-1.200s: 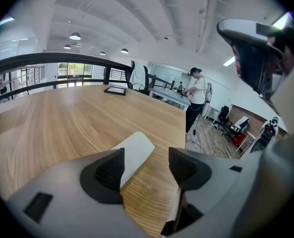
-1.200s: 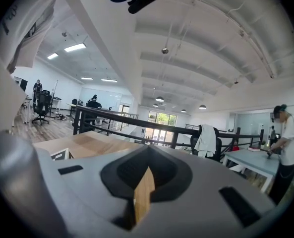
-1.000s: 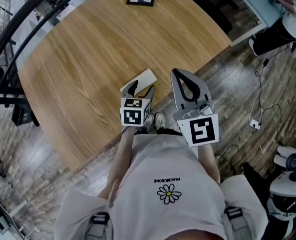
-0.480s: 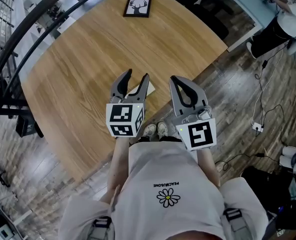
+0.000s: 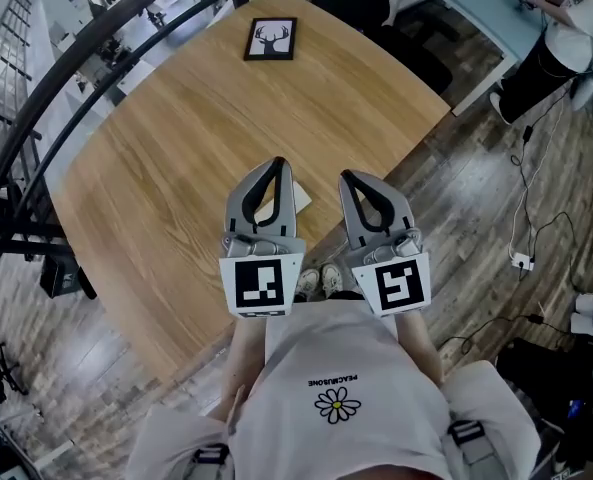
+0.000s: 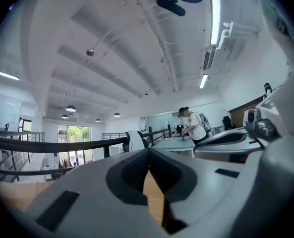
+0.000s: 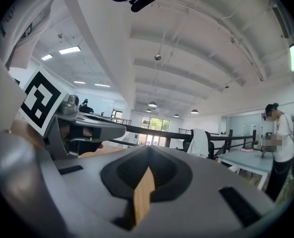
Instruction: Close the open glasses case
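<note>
Jaws together, empty: left gripper [image 5: 278, 162], right gripper [image 5: 347, 175]

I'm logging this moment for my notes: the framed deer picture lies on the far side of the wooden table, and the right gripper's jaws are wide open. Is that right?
Not quite. The right gripper has its jaws shut, tips together with nothing between them, as the right gripper view shows. The framed deer picture does lie on the far side of the wooden table.
</note>
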`<act>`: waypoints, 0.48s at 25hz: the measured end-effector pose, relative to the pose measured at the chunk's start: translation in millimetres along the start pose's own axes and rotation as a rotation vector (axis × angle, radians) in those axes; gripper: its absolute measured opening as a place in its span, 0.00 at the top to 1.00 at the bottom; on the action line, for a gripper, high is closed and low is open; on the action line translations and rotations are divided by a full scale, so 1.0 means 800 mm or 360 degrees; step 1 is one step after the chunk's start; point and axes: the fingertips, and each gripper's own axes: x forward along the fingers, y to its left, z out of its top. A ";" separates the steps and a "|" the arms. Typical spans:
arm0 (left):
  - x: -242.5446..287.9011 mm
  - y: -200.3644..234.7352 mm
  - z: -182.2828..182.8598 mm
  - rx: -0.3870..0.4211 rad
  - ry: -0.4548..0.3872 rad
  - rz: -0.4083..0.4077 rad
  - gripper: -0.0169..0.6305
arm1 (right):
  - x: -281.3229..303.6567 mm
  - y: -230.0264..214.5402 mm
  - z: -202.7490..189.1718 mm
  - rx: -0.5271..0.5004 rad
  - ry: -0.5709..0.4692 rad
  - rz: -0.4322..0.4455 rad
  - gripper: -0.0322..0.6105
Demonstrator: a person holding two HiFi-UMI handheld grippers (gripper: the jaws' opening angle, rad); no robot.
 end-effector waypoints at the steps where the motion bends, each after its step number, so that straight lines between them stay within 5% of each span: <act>1: 0.001 -0.003 0.005 0.0014 -0.0017 -0.0007 0.95 | -0.001 0.000 0.000 -0.0012 0.0007 0.0002 0.94; 12: -0.005 -0.008 0.021 -0.0092 -0.0055 -0.0032 0.95 | -0.004 -0.005 0.001 -0.0071 0.0026 -0.0015 0.94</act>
